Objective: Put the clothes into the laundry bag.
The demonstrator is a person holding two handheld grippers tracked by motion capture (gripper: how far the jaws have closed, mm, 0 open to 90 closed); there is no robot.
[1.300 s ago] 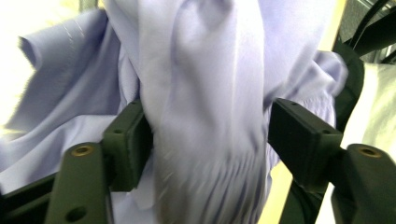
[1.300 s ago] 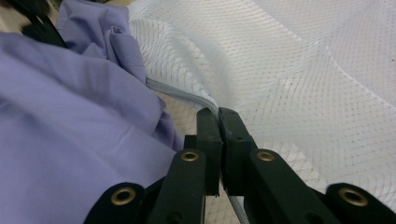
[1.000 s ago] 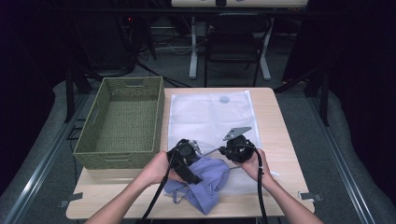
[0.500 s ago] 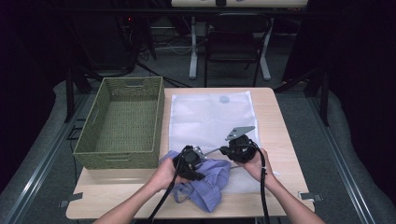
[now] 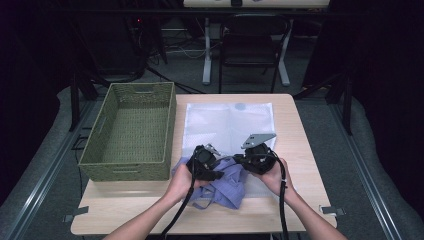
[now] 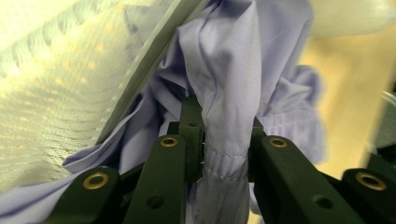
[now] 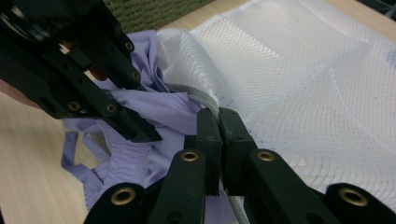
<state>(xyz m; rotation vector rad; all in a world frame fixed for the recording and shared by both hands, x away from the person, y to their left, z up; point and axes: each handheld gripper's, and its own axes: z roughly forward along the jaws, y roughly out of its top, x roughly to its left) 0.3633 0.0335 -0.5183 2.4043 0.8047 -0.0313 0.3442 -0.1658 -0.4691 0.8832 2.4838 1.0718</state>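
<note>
The left tool (image 5: 216,161) is clamped on a fold of the crumpled lilac cotton garment (image 6: 229,84), its jaws having just closed on it. The right tool (image 7: 218,122) pinches the grey-edged rim of the white mesh laundry bag (image 7: 299,79), just beside it on the pale wooden surface (image 5: 300,130)

- The garment (image 5: 226,183) is pale lavender, plain, with stitching of the same tone along its gathered hem.
- The mesh bag (image 5: 231,125) is white and see-through, with a fine net pattern, a grey edge band and a small grey round mark near its far edge.
- The basket (image 5: 131,131) is olive green with a woven texture.
- The worktop (image 5: 295,125) is light wood with a faint grain.
- The left tongs (image 6: 223,140) and right tongs (image 7: 218,135) are black with brass-coloured rivets.
- A grey plate sits on the right tongs.
</note>
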